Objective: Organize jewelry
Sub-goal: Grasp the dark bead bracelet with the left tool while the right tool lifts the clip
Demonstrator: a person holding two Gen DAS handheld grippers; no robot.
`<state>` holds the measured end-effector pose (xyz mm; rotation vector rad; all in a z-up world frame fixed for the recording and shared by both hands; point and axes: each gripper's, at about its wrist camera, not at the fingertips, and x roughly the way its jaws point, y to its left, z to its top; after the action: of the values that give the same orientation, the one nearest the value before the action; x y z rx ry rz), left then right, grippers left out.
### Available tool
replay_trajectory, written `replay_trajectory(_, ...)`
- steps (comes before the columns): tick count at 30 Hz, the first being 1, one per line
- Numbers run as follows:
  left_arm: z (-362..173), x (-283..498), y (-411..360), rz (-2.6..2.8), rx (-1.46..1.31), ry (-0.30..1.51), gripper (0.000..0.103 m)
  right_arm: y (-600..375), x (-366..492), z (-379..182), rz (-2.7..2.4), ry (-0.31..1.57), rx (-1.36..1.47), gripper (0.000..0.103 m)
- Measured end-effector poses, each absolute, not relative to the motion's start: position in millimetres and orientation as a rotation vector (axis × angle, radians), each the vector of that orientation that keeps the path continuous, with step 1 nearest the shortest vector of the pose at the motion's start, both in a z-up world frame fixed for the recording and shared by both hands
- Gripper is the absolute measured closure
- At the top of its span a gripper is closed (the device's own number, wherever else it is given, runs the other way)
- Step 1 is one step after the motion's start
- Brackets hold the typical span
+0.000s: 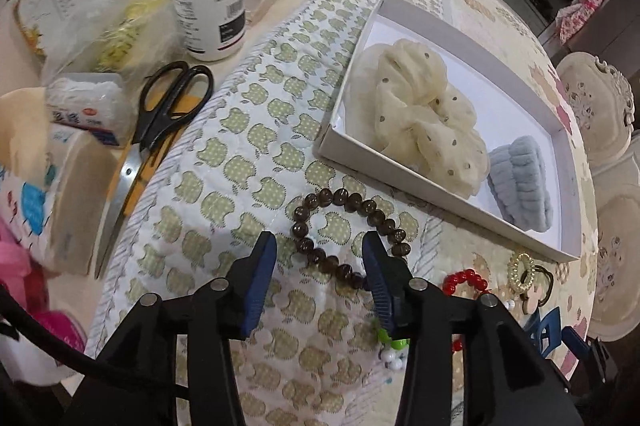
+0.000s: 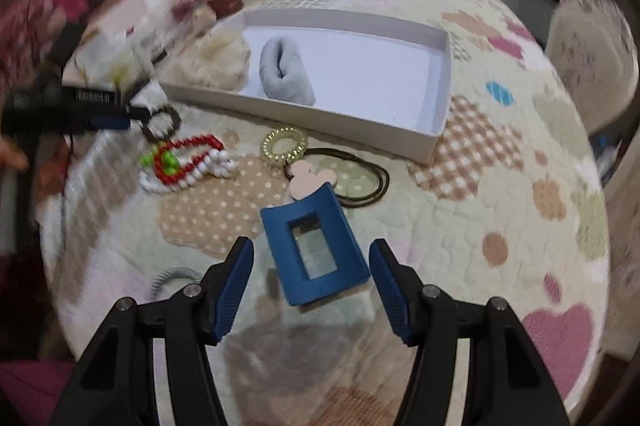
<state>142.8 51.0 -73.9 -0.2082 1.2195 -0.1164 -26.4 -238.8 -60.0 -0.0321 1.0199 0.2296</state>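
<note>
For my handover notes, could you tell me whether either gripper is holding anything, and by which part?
Nothing is held. The left gripper stands open over the brown bead bracelet; the right gripper is open around the blue hair clip.

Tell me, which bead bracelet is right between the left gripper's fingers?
The dark brown bead bracelet. It lies between the open left gripper fingers, not yet pinched. The red bead bracelet sits off to the side, and the white one lies with it.

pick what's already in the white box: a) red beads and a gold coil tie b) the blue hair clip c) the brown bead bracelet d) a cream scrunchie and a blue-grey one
d: the cream scrunchie and the blue-grey scrunchie lie inside the white box; the other pieces are out on the cloth.
</note>
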Motion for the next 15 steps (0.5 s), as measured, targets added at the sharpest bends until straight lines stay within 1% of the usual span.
replay_trajectory(5, -84, 152, 44, -0.120, -0.161, 1.244, 0.058, -234, -15, -70, 0.246, 1.043, -0.055, 0.040)
replay_trajectory(8, -85, 154, 42, -0.108, -0.133, 1.225, 0.058, -235, -12, -75, 0.239, 1.061, -0.043, 0.040)
replay_trajectory(9, -86, 154, 41, -0.109, -0.125, 1.216, 0.061, -235, -12, -76, 0.239, 1.061, -0.040, 0.040)
replay_trajectory(10, -86, 154, 41, -0.112, -0.119, 1.204, 0.068, -235, -11, -77, 0.240, 1.059, -0.037, 0.040)
replay_trajectory(11, -86, 154, 41, -0.107, -0.105, 1.195, 0.083, -236, -11, -77, 0.244, 1.052, -0.025, 0.042)
replay_trajectory(12, -86, 153, 40, -0.095, -0.071, 1.184, 0.095, -238, -12, -77, 0.247, 1.042, -0.008, 0.046)
replay_trajectory(13, -86, 153, 40, -0.101, -0.065, 1.180, 0.095, -239, -12, -76, 0.251, 1.035, 0.011, 0.054)
replay_trajectory(15, -84, 150, 45, -0.126, -0.104, 1.187, 0.095, -241, -12, -75, 0.247, 1.026, 0.033, 0.056)
